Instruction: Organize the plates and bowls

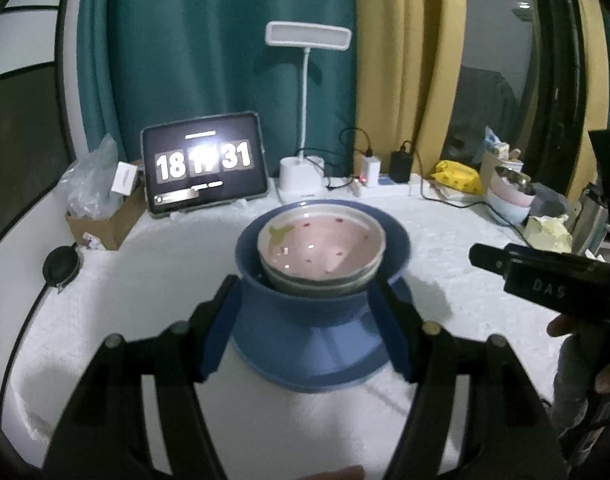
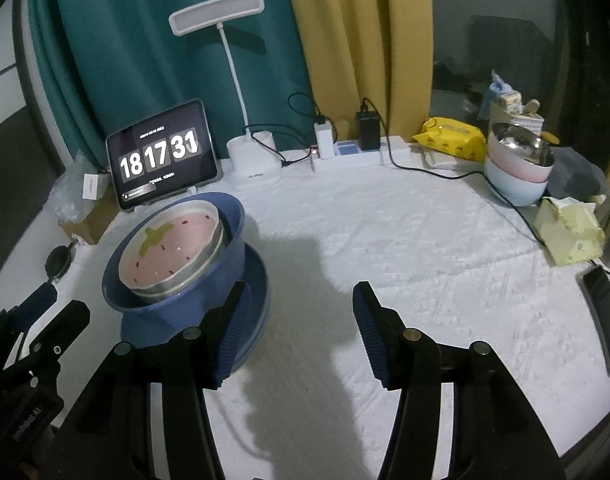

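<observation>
A blue bowl (image 1: 305, 304) stands on a blue plate (image 1: 329, 360) on the white table. Inside it sit a grey dish and a pink strawberry-pattern plate (image 1: 321, 244) on top. My left gripper (image 1: 305, 296) is open, its fingers on either side of the blue bowl's base. The same stack shows in the right wrist view: bowl (image 2: 165, 300), blue plate (image 2: 257, 280), pink plate (image 2: 169, 244). My right gripper (image 2: 299, 320) is open and empty, just right of the stack above the table.
A tablet clock (image 2: 163, 156), a desk lamp (image 2: 253, 164) and a power strip (image 2: 361, 156) line the back. Stacked pastel bowls (image 2: 517, 176), a yellow pack (image 2: 453, 140) and tissues (image 2: 569, 236) are at the right. A cardboard box (image 1: 101, 224) is at the left.
</observation>
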{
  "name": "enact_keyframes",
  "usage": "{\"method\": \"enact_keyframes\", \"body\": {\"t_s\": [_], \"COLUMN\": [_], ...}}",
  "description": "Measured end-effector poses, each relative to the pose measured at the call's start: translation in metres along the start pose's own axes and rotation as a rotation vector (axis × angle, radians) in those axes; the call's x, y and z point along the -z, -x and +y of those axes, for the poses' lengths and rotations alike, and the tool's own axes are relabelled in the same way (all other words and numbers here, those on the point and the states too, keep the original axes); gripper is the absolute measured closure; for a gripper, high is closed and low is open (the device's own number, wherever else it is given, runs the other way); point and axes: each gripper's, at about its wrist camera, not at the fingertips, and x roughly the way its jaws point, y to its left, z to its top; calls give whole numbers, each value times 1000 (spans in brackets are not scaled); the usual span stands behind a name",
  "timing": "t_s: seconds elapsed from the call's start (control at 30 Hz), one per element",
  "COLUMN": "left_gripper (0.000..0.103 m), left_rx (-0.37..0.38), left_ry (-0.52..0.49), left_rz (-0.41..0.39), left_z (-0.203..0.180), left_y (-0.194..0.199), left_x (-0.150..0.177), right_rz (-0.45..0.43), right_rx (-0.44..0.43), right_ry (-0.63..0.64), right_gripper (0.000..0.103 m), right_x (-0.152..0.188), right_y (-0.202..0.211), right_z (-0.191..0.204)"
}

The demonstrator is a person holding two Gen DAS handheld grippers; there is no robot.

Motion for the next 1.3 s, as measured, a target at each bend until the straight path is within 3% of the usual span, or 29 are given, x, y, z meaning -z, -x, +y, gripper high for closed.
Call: {"method": "enact_keyframes", "body": {"t_s": [0.17, 0.3, 1.3], "left_gripper": [36, 22, 18], "left_rx": [25, 50, 62], "left_ry": [2, 4, -35], "left_rz": [-24, -43, -265], "left_z": [-10, -17, -47], "left_y": [14, 24, 111], "left_x": [0, -1, -22], "right_rz": [-31, -64, -332], "right_rx": [14, 29, 91], "right_ry": [-2, 9, 35], "right_gripper": [47, 47, 47], "right_x": [5, 7, 12], "right_y": [18, 36, 149], "right_z": [-9, -14, -43]}}
